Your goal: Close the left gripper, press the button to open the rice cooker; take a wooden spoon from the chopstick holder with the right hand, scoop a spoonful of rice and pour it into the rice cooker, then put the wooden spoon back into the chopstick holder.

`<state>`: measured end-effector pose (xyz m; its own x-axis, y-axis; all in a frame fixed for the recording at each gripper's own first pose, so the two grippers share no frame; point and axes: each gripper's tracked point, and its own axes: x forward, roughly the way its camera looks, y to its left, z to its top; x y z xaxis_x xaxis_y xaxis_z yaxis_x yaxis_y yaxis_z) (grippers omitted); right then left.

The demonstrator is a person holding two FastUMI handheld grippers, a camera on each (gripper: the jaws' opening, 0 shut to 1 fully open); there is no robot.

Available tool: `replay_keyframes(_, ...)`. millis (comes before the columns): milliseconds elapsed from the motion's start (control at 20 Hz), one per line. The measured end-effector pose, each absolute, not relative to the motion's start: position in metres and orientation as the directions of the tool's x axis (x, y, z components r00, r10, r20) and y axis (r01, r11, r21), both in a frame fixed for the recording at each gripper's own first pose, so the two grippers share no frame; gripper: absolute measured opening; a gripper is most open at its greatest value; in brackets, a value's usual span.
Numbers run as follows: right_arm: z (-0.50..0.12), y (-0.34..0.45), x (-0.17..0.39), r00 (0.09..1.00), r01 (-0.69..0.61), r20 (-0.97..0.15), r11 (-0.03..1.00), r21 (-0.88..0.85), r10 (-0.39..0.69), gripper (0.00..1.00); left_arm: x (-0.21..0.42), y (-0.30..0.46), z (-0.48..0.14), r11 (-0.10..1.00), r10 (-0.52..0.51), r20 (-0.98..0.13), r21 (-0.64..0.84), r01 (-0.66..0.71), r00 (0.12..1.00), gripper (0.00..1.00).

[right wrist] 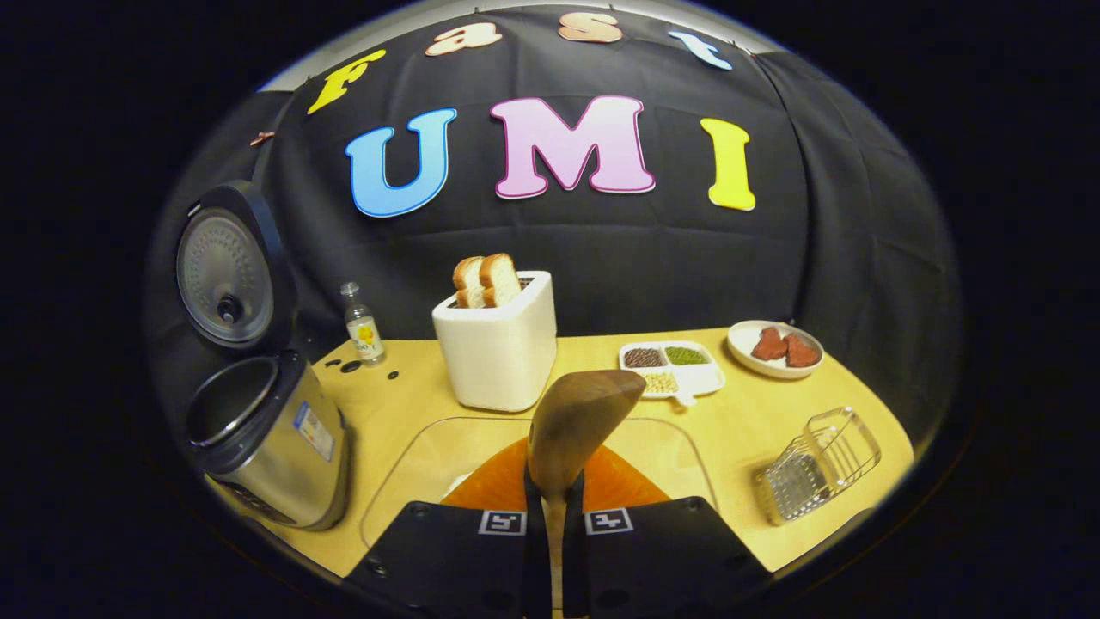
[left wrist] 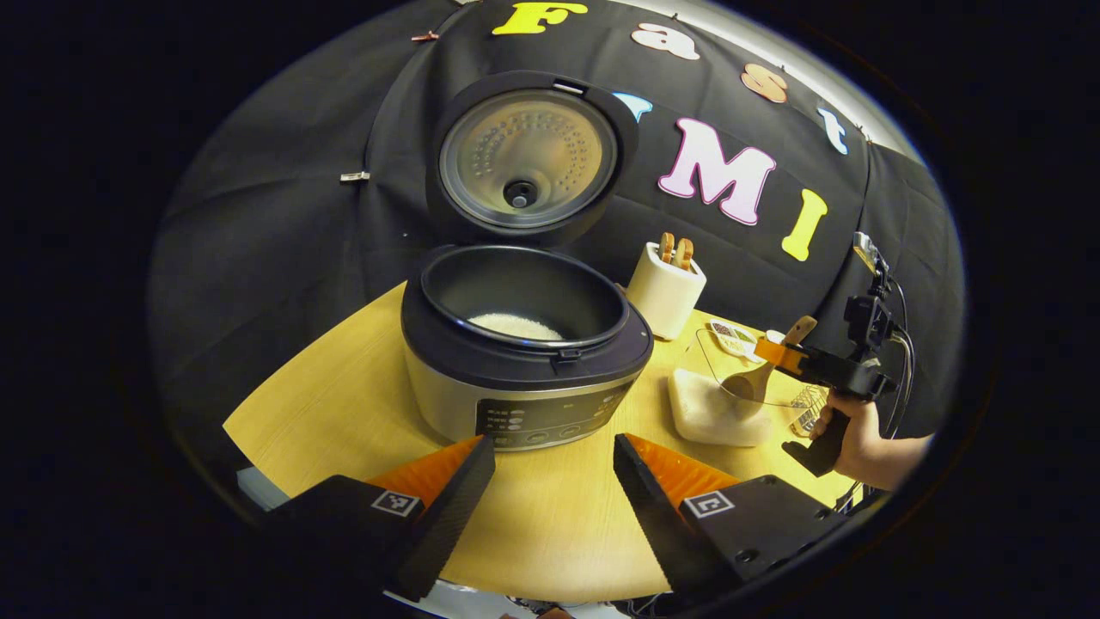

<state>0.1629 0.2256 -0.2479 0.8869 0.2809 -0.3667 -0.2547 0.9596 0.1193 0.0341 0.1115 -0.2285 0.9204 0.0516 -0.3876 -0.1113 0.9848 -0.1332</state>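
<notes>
Gripping the wooden spoon (right wrist: 571,421), the right gripper's (right wrist: 554,507) fingers are clamped; left gripper (left wrist: 554,481) gapes empty.

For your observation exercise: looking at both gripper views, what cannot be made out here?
- Right gripper view: the wooden spoon hides the clear container's contents.
- Left gripper view: the spoon bowl's load is too small to judge.
- Left gripper view: rice cooker panel markings are too small.

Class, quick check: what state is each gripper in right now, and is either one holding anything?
Left gripper: open, holding nothing, in front of the open rice cooker.
Right gripper: closed on the wooden spoon, over the clear rice container.
</notes>
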Motion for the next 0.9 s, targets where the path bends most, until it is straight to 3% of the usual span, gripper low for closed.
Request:
replay_keyframes(200, -0.249, 0.245, 0.149, 0.855, -0.213, -0.413, 0.938, 0.274, 0.315, 0.10, 0.023, 0.114, -0.229, 0.990, 0.060, -0.400, -0.090, -0.104, 0.915, 0.96)
replay_keyframes(450, -0.252, 0.242, 0.147, 0.824, -0.070, -0.482, 0.898, 0.435, 0.298, 0.10, 0.006, 0.106, -0.228, 0.988, 0.048, -0.394, -0.115, -0.101, 0.918, 0.96)
replay_keyframes(900, -0.253, 0.206, 0.145, 0.797, 0.175, -0.539, 0.752, 0.636, 0.271, 0.10, 0.003, 0.110, -0.214, 0.991, 0.040, -0.369, -0.101, -0.083, 0.929, 0.96)
